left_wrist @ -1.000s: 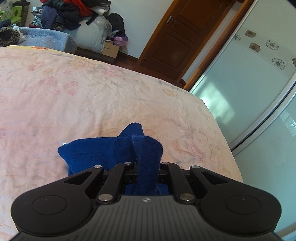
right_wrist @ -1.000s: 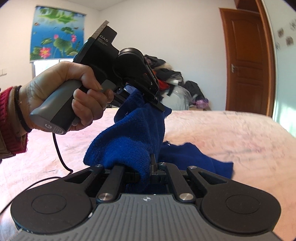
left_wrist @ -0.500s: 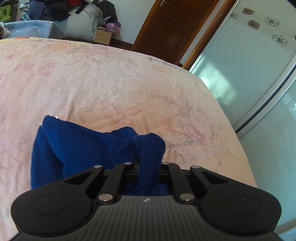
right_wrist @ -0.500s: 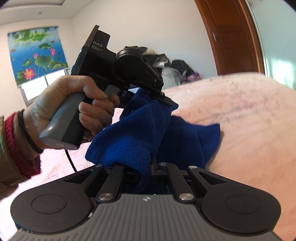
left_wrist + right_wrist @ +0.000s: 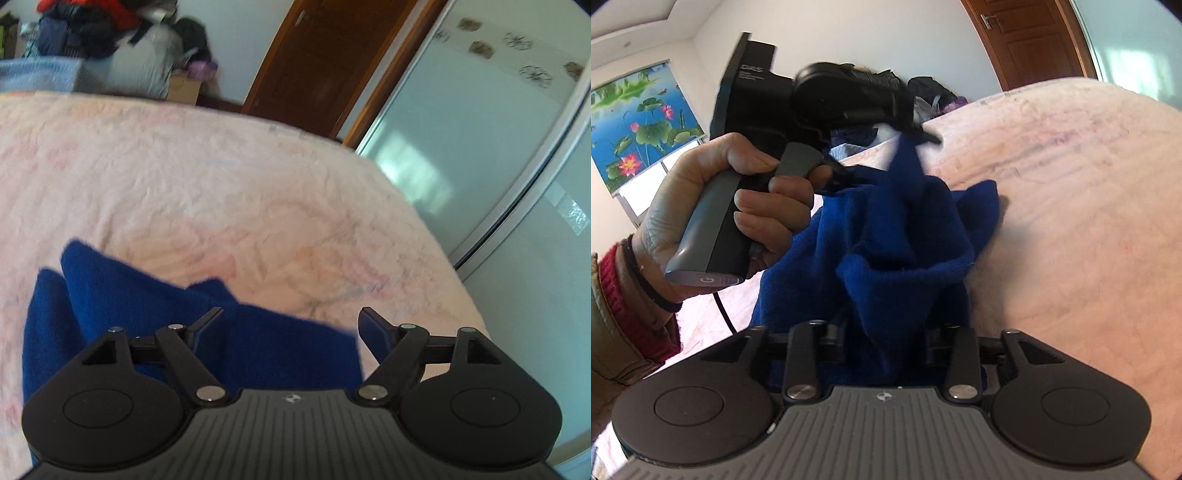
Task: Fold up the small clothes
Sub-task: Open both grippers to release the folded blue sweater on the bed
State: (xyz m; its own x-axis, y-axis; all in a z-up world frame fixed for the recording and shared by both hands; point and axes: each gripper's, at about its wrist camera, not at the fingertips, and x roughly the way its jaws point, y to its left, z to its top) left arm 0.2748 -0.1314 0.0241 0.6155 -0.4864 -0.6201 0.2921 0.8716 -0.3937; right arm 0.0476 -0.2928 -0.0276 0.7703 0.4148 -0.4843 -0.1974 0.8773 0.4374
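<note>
The blue cloth [image 5: 258,343] lies bunched on the pink bed [image 5: 221,192]. The left gripper [image 5: 290,325] has just been opening; its jaws stand wide, with the cloth under them and not pinched. The right gripper [image 5: 886,343] has just been opening too; cloth sits between its jaws, and they look loose on it. A hand [image 5: 738,206] holds the left gripper.

Right gripper [image 5: 884,341] has just been opening, blue cloth [image 5: 897,240] between; left gripper [image 5: 886,155] spread.
</note>
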